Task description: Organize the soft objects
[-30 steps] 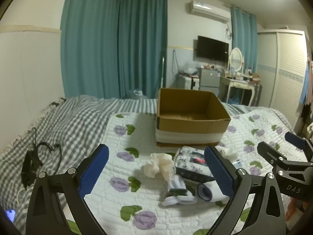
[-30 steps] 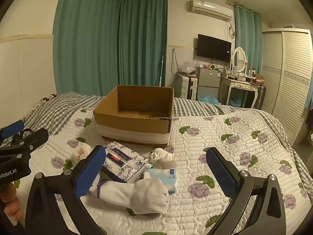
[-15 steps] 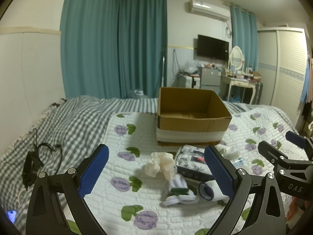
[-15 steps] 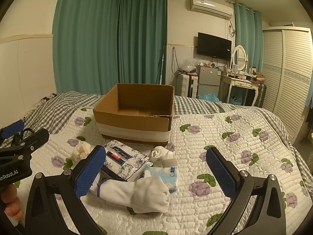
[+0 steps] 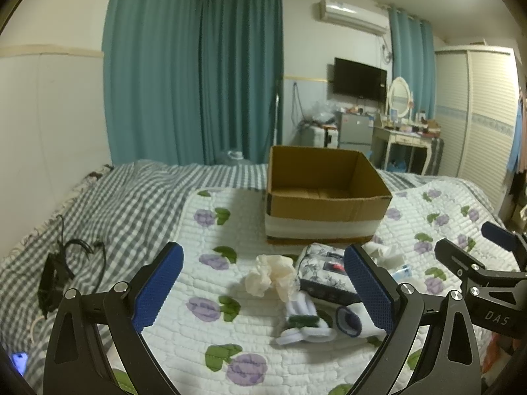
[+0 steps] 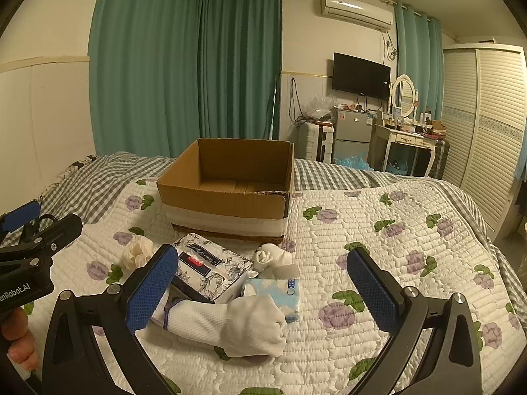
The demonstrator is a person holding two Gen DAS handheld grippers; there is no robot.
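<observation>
An open, empty cardboard box point(image 5: 324, 194) point(image 6: 230, 191) stands on the quilted bed. In front of it lie soft items: a cream crumpled cloth point(image 5: 271, 275) point(image 6: 136, 255), a floral pouch point(image 5: 324, 273) point(image 6: 209, 270), a white sock point(image 6: 230, 321) point(image 5: 350, 321), a blue tissue pack point(image 6: 278, 291), a rolled white sock point(image 6: 271, 255) and a small white glove-like piece point(image 5: 301, 321). My left gripper point(image 5: 263, 288) is open above the cream cloth. My right gripper point(image 6: 260, 288) is open above the white sock and tissue pack. Both are empty.
A black cable and charger point(image 5: 62, 271) lie on the checked blanket at the left. A phone point(image 5: 19, 362) glows at the bottom left. Teal curtains, a TV, a fridge, a dressing table and a wardrobe point(image 6: 484, 125) stand beyond the bed.
Both views have shifted only slightly. The items on the bed lie as before, and both grippers stay open.
</observation>
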